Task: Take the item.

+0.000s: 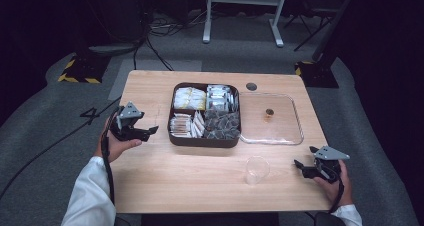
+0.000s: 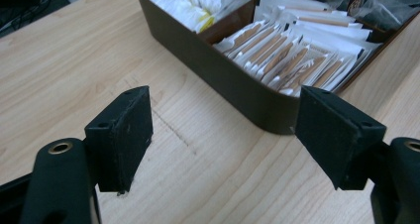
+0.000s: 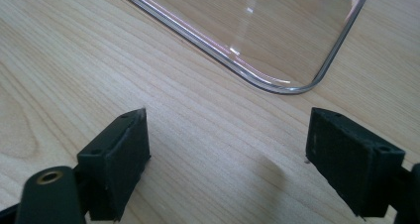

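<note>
A dark brown divided box of packets stands at the table's middle; its near-left compartment holds white-and-tan sachets. My left gripper hovers just left of the box, jaws open and empty, pointing at the box's corner. The left gripper has bare wood between its pads. A clear lid lies right of the box. A clear plastic cup stands near the front edge. My right gripper rests open and empty right of the cup, facing the lid's corner; the right gripper has only wood between its jaws.
The box also holds yellow-white packets, silver packets and dark sachets. A small brown object lies under or on the lid. A round hole marks the tabletop's far side. Bare wood spreads at the front left.
</note>
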`<state>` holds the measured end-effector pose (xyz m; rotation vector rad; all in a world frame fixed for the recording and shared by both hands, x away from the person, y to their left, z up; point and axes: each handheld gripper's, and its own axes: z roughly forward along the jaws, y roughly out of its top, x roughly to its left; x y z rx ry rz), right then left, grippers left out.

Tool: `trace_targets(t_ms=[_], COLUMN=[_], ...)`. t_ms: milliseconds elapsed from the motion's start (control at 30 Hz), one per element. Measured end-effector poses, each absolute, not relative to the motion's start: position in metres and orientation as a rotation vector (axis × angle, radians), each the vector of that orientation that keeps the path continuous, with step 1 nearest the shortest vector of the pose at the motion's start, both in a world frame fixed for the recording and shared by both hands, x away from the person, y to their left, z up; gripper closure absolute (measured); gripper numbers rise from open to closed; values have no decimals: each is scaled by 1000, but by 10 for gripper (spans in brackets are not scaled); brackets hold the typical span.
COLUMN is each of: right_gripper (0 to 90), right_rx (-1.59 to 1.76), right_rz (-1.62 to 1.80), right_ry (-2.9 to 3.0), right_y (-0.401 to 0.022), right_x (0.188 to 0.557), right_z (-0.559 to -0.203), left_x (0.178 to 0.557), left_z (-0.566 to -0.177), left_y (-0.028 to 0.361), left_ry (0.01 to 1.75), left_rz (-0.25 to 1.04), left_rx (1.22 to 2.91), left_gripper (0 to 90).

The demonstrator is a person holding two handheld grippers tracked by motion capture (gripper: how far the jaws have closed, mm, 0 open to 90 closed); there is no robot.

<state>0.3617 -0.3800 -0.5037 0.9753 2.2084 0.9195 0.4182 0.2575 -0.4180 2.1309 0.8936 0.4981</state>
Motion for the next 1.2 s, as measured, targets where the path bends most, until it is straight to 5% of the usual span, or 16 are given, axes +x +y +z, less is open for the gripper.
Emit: trace_targets(t_ms=[1200], right_gripper=[173], right_rx=[977], right_rz=[916], right_ry=[2205], right_y=[-380], right_x=[361], right_z=[-504], left_x=[500], left_z=[-396], left_y=[171], left_ry=[749], left_rz=[450], left_rx=[2190], left_gripper=[280])
